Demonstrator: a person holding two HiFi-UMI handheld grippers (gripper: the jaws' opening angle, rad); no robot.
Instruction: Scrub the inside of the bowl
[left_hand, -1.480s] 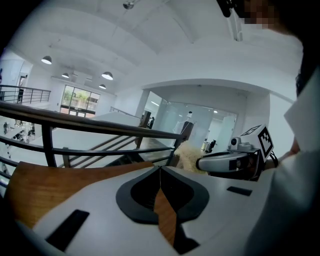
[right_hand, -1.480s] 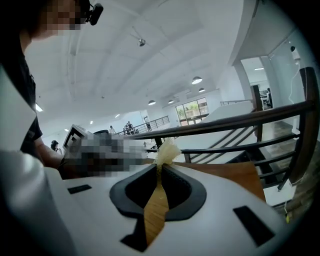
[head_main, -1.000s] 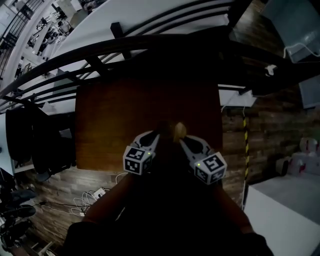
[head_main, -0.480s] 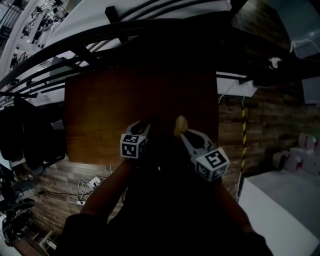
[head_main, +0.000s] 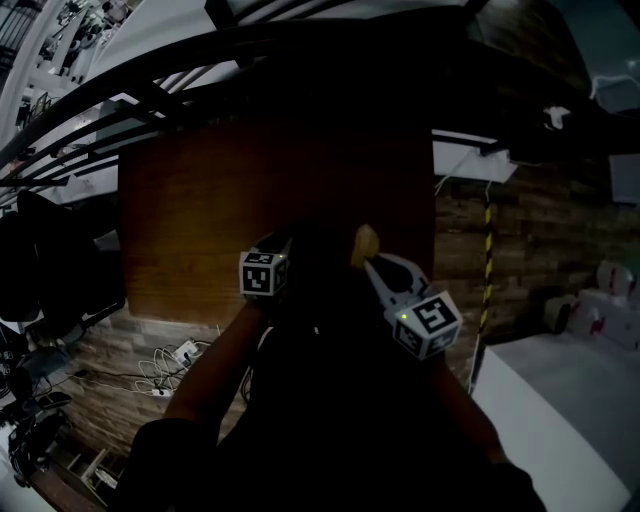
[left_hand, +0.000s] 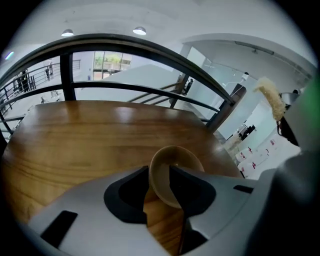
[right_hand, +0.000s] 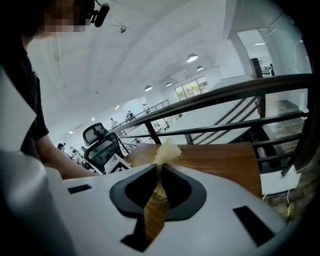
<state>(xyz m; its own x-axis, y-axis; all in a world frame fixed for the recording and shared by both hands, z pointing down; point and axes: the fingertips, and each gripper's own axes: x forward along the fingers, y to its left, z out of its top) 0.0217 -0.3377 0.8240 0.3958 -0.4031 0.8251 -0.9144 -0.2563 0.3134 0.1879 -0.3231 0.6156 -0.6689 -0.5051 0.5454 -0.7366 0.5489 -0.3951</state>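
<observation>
The step in hand seems to be the placing of the bowl (left_hand: 181, 167) before the scrubbing; the left gripper (left_hand: 159, 171) has its jaws wide, they have just been opening, and the wall of the bowl stands between them, tipped, its hollow on the side of the right jaw, low over the wooden table (left_hand: 75, 135); the right gripper (right_hand: 159, 169) is closed tight on a pale fibrous scrubber (right_hand: 167, 151), whose tuft stands past the tips; next, I judge, the bowl must be steadied and the scrubber brought inside it.
</observation>
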